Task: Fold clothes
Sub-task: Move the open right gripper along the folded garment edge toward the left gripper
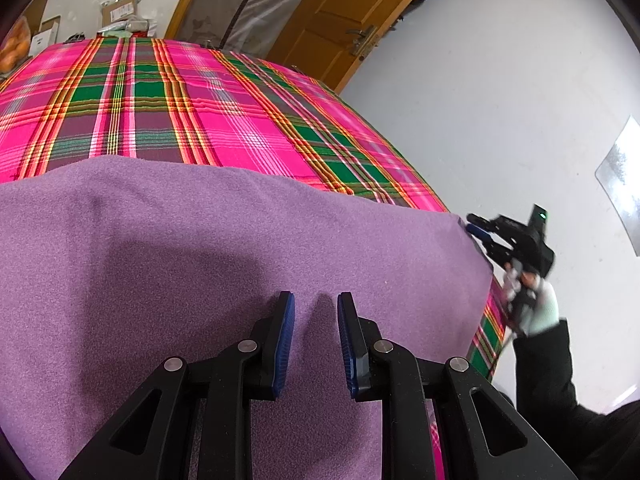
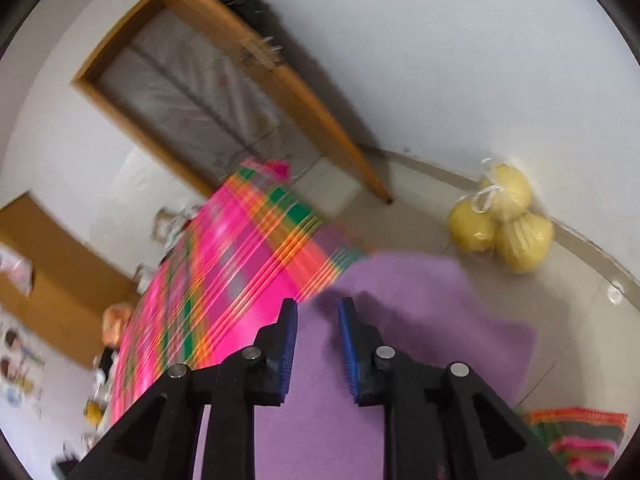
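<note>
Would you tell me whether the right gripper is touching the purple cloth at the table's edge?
Cannot tell. In the left wrist view the right gripper sits at the purple cloth corner, but blur hides any contact or gap.

The garment (image 1: 240, 240) is spread on the cloth (image 1: 160, 100) covering the table, reaching its right edge. Boxes (image 1: 120, 10) are stacked behind the table. A door (image 1: 340, 12) is seen behind and to the right. A bag of fruit (image 2: 504, 220) is set on the floor (image 2: 580, 320) against the wall.

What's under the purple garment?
The purple garment lies on a pink plaid cloth, which shows beyond its far edge and right side. Whatever is beneath the plaid is covered.
</note>
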The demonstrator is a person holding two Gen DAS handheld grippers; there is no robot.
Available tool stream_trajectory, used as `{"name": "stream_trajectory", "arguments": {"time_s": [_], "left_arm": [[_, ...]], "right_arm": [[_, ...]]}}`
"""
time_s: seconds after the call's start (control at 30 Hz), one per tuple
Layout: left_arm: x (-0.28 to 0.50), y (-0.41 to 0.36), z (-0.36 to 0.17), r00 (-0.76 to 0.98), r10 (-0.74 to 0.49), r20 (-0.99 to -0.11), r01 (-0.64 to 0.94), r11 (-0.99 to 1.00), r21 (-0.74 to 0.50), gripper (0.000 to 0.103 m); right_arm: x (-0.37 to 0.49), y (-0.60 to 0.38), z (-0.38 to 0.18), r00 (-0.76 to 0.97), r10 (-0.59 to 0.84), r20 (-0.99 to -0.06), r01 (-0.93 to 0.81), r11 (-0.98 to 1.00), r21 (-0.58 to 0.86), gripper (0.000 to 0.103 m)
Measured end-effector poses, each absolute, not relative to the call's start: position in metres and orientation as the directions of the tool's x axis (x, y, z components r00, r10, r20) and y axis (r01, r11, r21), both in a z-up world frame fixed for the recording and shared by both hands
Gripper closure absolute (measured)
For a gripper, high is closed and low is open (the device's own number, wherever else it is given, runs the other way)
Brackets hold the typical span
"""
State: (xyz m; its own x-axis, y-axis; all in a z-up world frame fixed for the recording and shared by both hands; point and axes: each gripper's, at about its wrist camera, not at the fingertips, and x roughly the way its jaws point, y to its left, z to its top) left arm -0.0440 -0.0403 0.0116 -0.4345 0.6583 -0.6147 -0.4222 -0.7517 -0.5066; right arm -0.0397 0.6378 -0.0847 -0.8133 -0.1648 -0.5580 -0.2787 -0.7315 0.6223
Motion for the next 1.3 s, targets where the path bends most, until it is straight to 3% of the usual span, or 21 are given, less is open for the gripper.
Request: {"name": "stream_trajectory", "arguments": {"time_s": [0.1,0.2,0.5,0.83,1.0,1.3], "left_arm": [[-0.044,-0.041,0.012,-0.434,0.659,-0.614,-0.423,-0.751,-0.507,0.080],[-0.044,-0.041,0.012,-0.435,0.659,-0.614,-0.422,-0.751,-0.507,0.080],[-0.042,-0.040,0.011,-0.441,0.656,-0.612,-0.418,-0.754,-0.507,0.080],[-0.038,-0.040,0.013,-0.452,0.648,-0.613,-0.426,-0.761,-0.489,0.080],[-0.021,-0.035,0.019,-0.522,0.582,-0.623,-0.441,-0.810,-0.386,0.080],[0.013,-0.023,0.017,-0.512,0.558,-0.654,-0.491,-0.814,-0.311,0.080]], "right_arm": [[-0.029,0.598,-0.084,-0.801,-0.201,-0.564,-0.199,-0.799,0.567,0.078],[-0.012,0.555,-0.081,-0.782,-0.176,-0.598,-0.112,-0.904,0.412,0.078],[0.036,0.464,-0.091,-0.842,-0.107,-0.528,0.139,-0.990,-0.023,0.075],[0.045,0.473,-0.100,-0.864,-0.103,-0.492,0.090,-0.995,0.050,0.074],[0.041,0.457,-0.089,-0.841,-0.055,-0.538,0.064,-0.998,0.001,0.074],[0.040,0.371,-0.086,-0.794,-0.273,-0.543,0.326,-0.945,-0.001,0.074]]}}
